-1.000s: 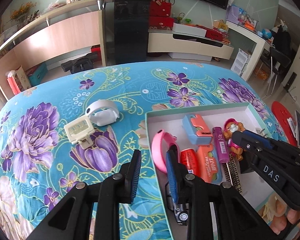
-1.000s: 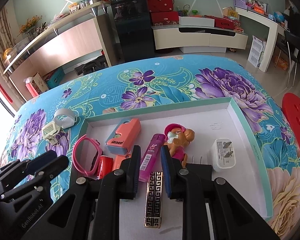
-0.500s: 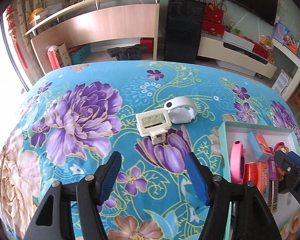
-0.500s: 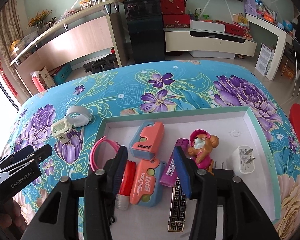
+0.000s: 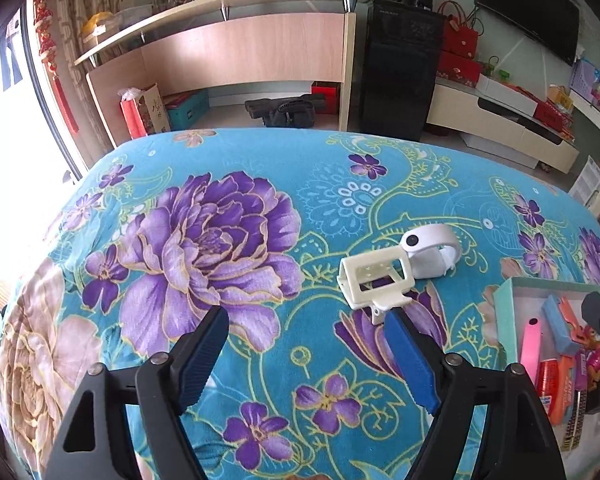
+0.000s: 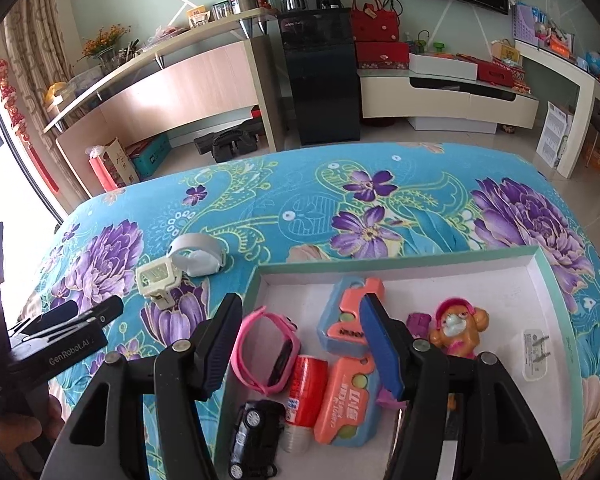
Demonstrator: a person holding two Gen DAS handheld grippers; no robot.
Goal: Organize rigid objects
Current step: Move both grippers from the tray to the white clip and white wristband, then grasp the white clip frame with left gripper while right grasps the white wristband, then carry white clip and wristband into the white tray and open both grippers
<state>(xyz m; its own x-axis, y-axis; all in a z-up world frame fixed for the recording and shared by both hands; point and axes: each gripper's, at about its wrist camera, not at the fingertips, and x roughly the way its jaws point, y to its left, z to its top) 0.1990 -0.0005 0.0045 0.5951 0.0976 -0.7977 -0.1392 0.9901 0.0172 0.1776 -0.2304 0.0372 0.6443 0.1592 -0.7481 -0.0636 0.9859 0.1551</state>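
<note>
Jaws of the left hand-held gripper [image 5: 304, 354] are spreading apart over the flowered bench [image 5: 228, 240], nothing between them; the cream clip [image 5: 374, 280] and white ring [image 5: 434, 250] are lying at one o'clock. The right hand-held gripper [image 6: 300, 344] is also widening, empty, above the tray [image 6: 556, 280] of toys.

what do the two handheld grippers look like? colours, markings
Both the left gripper and the right gripper have black plastic frames with silver rivets, and ribbed blue pads line the jaws. White "GenRobot.AI" lettering marks the left gripper's side, seen from the right wrist.
</note>
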